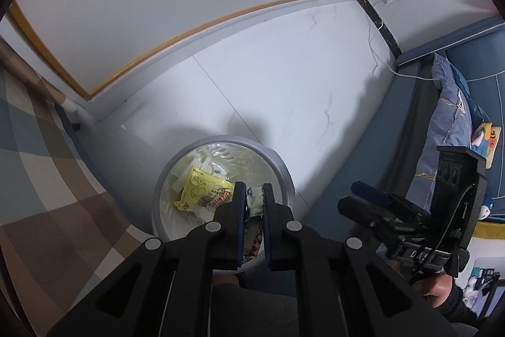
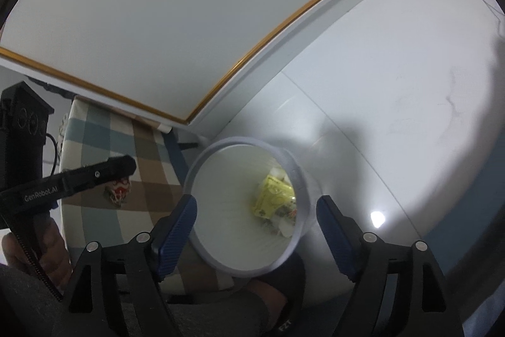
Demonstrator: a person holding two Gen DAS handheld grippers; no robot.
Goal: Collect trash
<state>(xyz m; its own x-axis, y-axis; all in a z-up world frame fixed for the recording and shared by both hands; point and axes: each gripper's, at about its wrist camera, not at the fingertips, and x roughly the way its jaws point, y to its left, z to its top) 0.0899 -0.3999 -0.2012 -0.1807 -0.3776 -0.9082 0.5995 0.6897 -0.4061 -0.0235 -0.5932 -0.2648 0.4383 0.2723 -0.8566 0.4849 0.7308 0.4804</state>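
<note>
Our left gripper held a crumpled wrapper tight above the trash bin; our right gripper hung with jaws apart, empty.

Left wrist view: the left tongs cover most of the wrapper pinched between them, so only a crumpled pale-green strip and a red-patterned end show, and its print is unreadable; the bin has its near rim hidden behind the tongs' arms. The yellow packet in the bin carries print too small to read, and the scraps under it blur into the clear liner. Right wrist view: the bin's near wall blocks most of its bottom, and the hand at left is cut by the frame edge.
</note>
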